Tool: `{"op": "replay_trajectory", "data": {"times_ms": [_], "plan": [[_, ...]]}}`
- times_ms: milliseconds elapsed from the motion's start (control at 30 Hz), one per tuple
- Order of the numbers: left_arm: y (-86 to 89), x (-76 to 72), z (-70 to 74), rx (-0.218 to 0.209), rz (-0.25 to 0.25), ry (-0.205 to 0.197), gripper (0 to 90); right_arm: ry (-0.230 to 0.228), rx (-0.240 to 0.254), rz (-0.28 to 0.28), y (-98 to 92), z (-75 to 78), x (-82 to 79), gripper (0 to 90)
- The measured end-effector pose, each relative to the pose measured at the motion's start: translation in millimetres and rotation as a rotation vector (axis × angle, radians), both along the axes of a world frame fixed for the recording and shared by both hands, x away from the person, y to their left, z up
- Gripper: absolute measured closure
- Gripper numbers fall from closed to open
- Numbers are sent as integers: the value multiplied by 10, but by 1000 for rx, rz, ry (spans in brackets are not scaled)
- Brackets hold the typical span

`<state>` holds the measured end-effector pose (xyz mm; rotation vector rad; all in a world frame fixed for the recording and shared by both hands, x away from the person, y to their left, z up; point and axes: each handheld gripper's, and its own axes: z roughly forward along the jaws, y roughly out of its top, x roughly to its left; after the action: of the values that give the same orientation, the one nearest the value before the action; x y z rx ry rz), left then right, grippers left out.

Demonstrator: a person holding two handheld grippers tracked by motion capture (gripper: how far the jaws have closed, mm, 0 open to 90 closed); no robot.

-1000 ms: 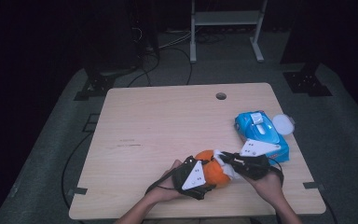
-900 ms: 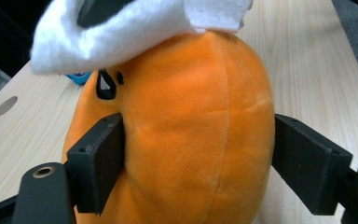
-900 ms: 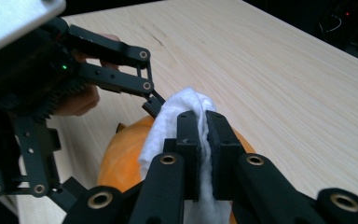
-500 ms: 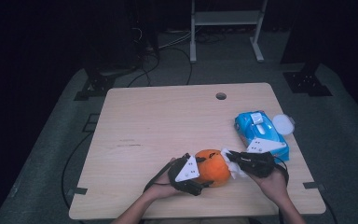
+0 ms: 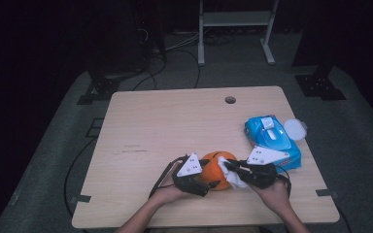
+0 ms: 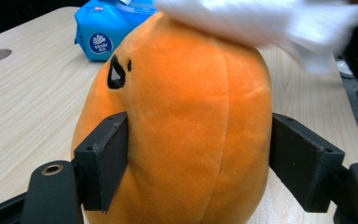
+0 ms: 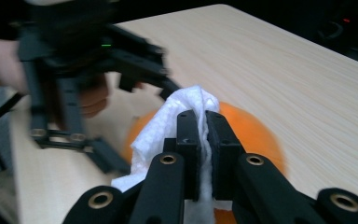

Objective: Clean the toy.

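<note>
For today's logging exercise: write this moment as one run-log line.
left tool: clamped on orange plush | right tool: shut on white wipe | wipe on plush top | wipe pack: behind, on table

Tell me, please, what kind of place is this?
Probably a lab or studio set up for recording, not a home. A bare wooden table stands on grey carpet in a dark room, cables run across the floor, and black stand feet and a metal rack stand behind it.

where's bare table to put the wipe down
Free: the left half of the table, and the far strip between the toy and the cable hole. Crowded: the near right, where both tongs meet at the toy beside the blue pack.
</note>
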<state>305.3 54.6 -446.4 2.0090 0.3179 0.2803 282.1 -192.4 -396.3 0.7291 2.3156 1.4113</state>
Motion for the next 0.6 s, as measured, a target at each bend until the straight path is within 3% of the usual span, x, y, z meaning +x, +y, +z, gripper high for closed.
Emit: {"op": "replay_trajectory", "data": {"times_ms": [133, 233, 300, 600], "plan": [[22, 7, -4, 7, -16, -9, 243, 6, 3, -65, -148, -34, 84, 838], [42, 8, -7, 6, -19, -6, 243, 44, -8, -120, -274, -118, 171, 838], [46, 18, -10, 1, -21, -2, 244, 81, 9, -122, -311, -187, 205, 838], [107, 39, -25, -3, -85, 13, 243, 122, 45, -103, -300, -213, 285, 836]]}}
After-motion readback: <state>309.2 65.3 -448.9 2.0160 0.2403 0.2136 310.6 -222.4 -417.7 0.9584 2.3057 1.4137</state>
